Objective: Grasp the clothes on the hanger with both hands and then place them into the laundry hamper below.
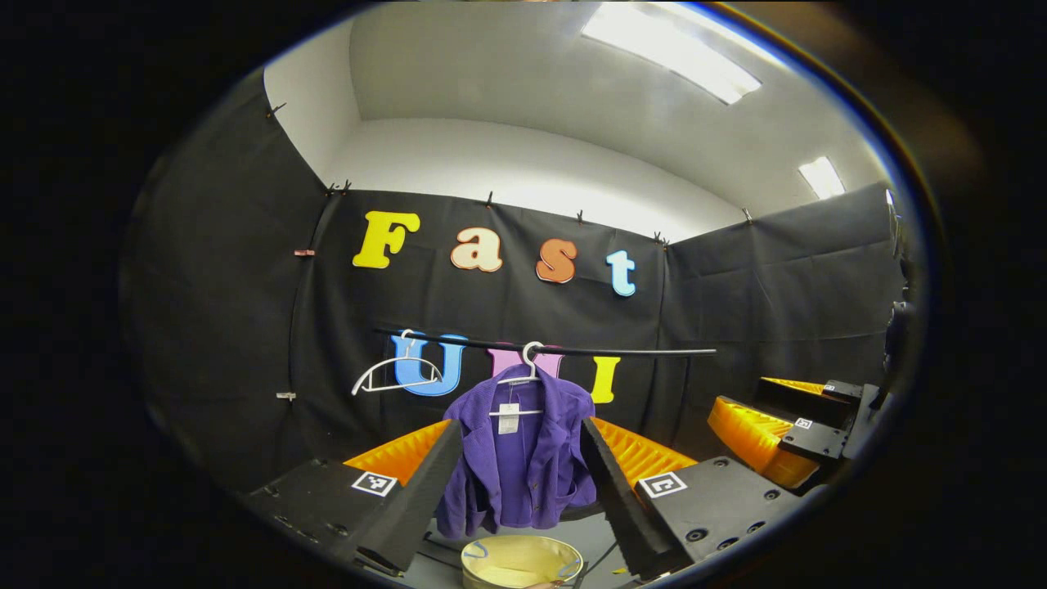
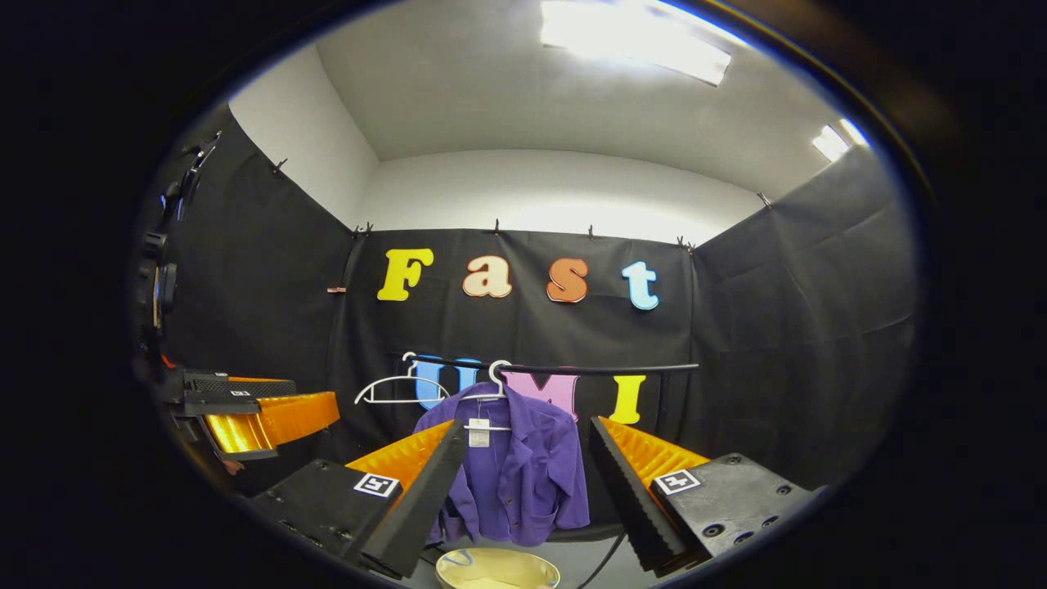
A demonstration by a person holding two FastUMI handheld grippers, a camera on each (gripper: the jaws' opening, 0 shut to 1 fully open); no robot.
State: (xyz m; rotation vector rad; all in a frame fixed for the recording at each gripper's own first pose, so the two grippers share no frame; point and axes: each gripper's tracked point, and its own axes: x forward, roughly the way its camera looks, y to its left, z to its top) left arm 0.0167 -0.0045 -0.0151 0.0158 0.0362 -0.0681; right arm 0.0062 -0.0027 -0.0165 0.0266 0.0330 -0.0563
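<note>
I'm standing in a staged recording booth, not a real home. Black cloth [image 2: 270, 278] is clipped up as walls on three sides of me, stopping short of the plain white room wall [image 2: 556, 192] and ceiling with its strip lights [image 2: 634, 37]. A clothes rail [image 2: 572, 369] with white hangers [image 2: 401, 388] is set against the cloth, and square tracking markers [image 1: 375, 483] sit on my hand-held gripper.
</note>
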